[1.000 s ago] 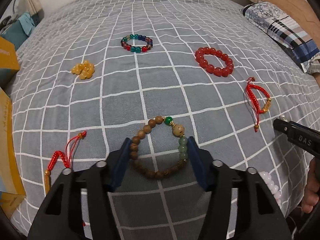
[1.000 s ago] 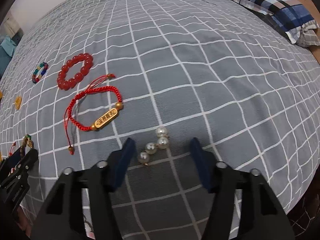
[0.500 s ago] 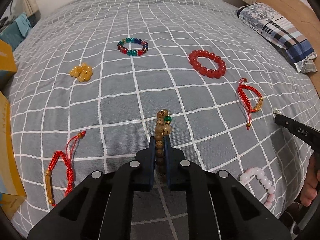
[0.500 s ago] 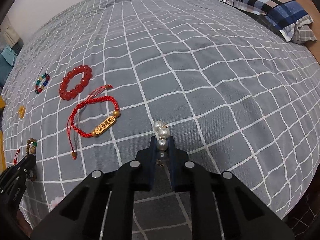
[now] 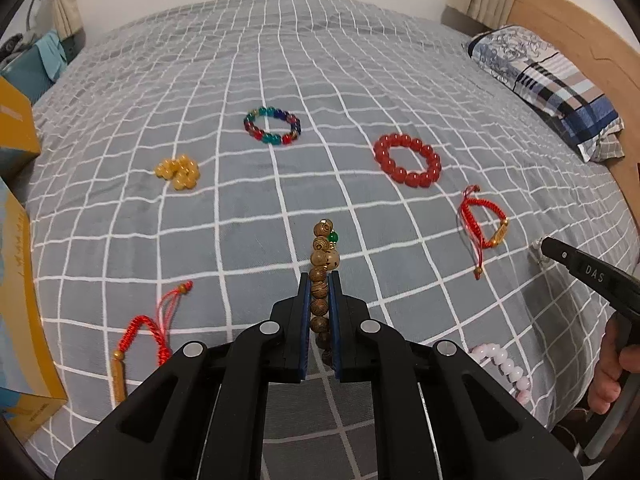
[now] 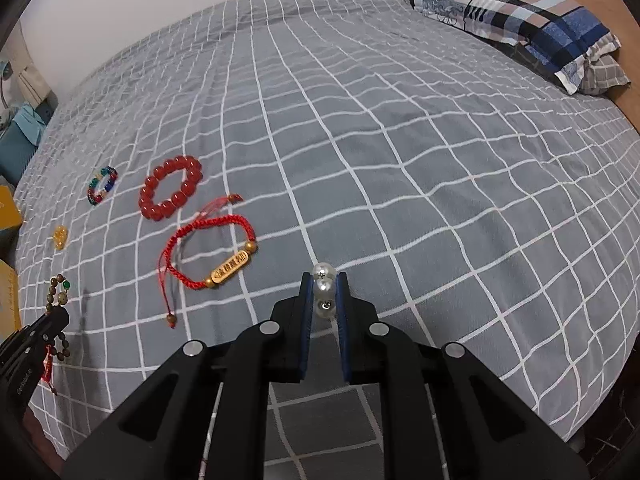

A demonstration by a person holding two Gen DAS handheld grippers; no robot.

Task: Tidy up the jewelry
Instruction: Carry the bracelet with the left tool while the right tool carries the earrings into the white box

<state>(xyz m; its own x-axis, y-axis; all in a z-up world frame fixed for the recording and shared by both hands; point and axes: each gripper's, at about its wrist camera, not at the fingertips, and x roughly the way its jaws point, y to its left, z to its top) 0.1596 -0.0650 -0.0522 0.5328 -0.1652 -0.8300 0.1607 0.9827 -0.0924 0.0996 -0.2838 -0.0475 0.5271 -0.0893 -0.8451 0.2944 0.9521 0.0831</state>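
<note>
My left gripper [image 5: 320, 280] is shut on a wooden bead bracelet [image 5: 323, 256] with a green bead, squeezed flat and lifted off the grey checked bedspread [image 5: 248, 216]. My right gripper [image 6: 324, 280] is shut on a short string of white pearls [image 6: 323, 286]. On the bed lie a red bead bracelet [image 5: 408, 160], a multicoloured bead bracelet [image 5: 272, 126], a clump of yellow beads [image 5: 178, 170], a red cord bracelet with a gold tag [image 6: 212, 258], another red cord bracelet [image 5: 140, 332] and a pink bead bracelet [image 5: 506, 366].
Yellow cardboard boxes [image 5: 20, 292] stand along the bed's left side. A plaid pillow [image 5: 552, 88] lies at the right against a wooden headboard [image 5: 580, 40]. A person's hand [image 5: 610, 364] holds the right gripper at the bed's near right edge.
Both grippers went from open to shut, the left on the wooden bracelet, the right on the pearls. The left one has since risen a little with the bracelet.
</note>
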